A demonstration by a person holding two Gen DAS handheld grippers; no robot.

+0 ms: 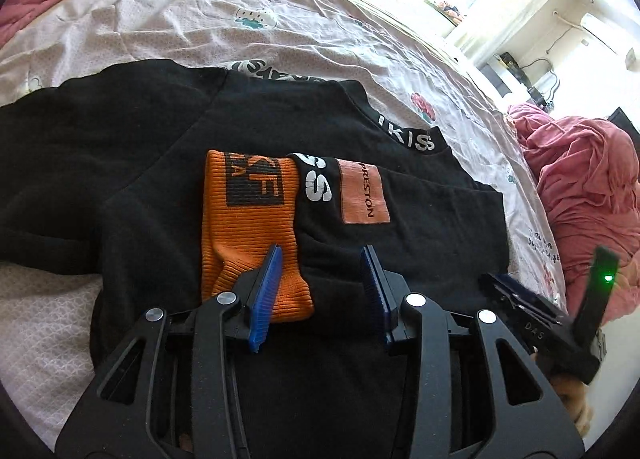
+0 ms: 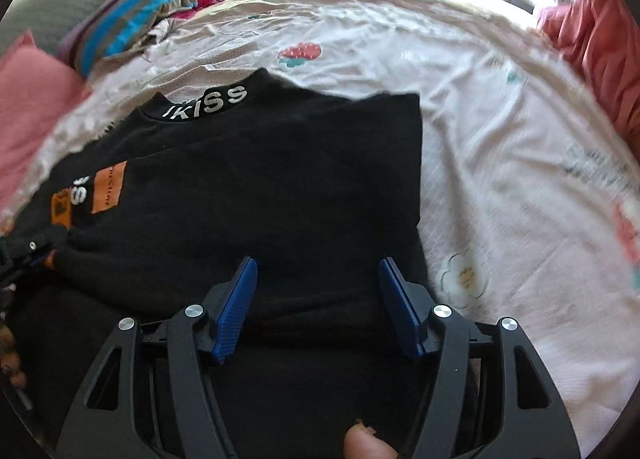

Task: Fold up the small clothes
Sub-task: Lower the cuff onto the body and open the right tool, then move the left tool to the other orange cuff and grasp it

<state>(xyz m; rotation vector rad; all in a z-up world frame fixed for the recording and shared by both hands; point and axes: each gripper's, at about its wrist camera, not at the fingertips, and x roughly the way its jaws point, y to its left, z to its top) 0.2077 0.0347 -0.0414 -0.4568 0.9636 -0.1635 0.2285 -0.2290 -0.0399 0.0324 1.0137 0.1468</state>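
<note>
- The left gripper (image 1: 320,259) had its blue ribbed fingers (image 1: 267,279) parted and released, with nothing pinched between them; they hung just over the near part of the black cotton sweatshirt with the white-lettered collar (image 1: 160,131).
- One left finger overlapped the ribbed orange cuff of the folded-in sleeve (image 1: 248,227); whether it touched the knit could not be told.
- The right gripper (image 2: 318,279) was also released, its blue fingers (image 2: 400,299) spread wider still over plain black cloth, empty between them.
- From both pairs of fingers the sweatshirt stretched away forward: hem side nearest, the lettered collar band (image 2: 208,103) at the far end. Its long axis therefore ran from the fingers toward the collar, which pointed away from the person.
- The sleeves lay folded inward, leaving a narrowed panel; the orange rectangular patch (image 1: 364,191) sat just beyond the left fingers.
- The right side edge of the panel lay just outside the right fingers, with the pale pink strawberry-print bedsheet (image 2: 500,139) beyond.
- Judged from this, the next fold would carry the near end up toward the collar, each hand taking its own near corner; both were about equally close.
</note>
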